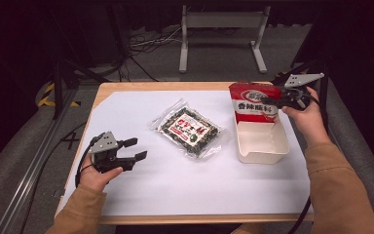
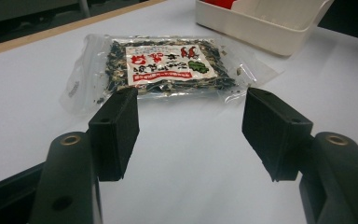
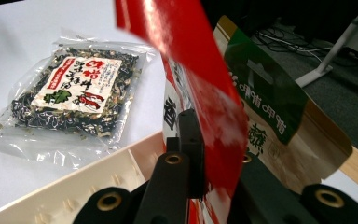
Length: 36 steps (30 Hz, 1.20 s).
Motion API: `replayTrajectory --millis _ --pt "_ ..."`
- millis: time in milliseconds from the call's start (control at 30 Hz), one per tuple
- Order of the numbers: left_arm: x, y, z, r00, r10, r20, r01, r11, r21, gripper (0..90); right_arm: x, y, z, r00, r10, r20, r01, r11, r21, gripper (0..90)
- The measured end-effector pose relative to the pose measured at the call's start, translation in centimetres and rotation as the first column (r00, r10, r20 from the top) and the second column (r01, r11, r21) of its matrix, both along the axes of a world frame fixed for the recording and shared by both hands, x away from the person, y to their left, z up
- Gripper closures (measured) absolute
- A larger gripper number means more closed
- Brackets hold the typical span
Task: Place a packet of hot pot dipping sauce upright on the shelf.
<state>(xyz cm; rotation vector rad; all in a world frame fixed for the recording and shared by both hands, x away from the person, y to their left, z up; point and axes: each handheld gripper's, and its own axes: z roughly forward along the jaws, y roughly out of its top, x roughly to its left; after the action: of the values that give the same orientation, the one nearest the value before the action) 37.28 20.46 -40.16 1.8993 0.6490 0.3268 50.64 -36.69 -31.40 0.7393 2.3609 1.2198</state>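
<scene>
Right gripper [image 1: 272, 103] pinches the red packet [image 1: 254, 101] upright at the white bin's [image 1: 263, 151] far edge; left gripper [image 1: 134, 149] spread over bare paper.

surface: wooden table [image 1: 108, 89] | cover: white sheet [image 1: 175, 180] | on sheet: clear packet [image 1: 190, 129], white tray [image 1: 263, 146]

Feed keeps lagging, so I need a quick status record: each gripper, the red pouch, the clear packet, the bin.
right gripper: shut on red pouch
red pouch: upright at the far end of the bin, pinched at its edge
white bin: on the white sheet, right side; near part bare
clear packet: flat on the sheet, mid-table, left of the bin, untouched
left gripper: open, nothing between jaws, pointed toward the clear packet
</scene>
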Motion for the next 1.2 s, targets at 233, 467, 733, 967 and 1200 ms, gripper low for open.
replayTrajectory --millis 233,467,733,967,1200 --pt "0.2 -0.1 -0.1 1.0000 0.006 -0.005 -0.006 1.0000 0.004 32.9 -0.2 -0.7 -0.7 0.9992 -0.033 -0.021 0.034 0.999 0.010 89.3" --pt "0.4 -0.1 -0.5 0.9995 0.014 -0.029 -0.014 0.9999 0.005 31.9 -0.3 -1.1 -1.7 0.9980 -0.052 -0.037 0.052 0.999 -0.010 89.2" --pt "0.5 0.0 -0.6 0.9986 0.022 -0.048 -0.022 0.9997 -0.003 24.9 -0.3 -1.2 -2.0 0.9961 -0.077 -0.042 0.076 0.997 -0.025 89.2" --pt "0.7 -0.4 -0.6 0.9979 0.035 -0.054 -0.035 0.9994 0.002 12.9 -0.4 -1.2 -2.1 0.9957 -0.084 -0.040 0.083 0.996 -0.016 87.4" --pt "1.1 -1.1 -0.8 0.9974 0.014 -0.071 -0.013 0.9999 0.009 6.7 -1.0 -1.2 -1.6 0.9917 -0.121 -0.044 0.122 0.992 0.032 71.5"
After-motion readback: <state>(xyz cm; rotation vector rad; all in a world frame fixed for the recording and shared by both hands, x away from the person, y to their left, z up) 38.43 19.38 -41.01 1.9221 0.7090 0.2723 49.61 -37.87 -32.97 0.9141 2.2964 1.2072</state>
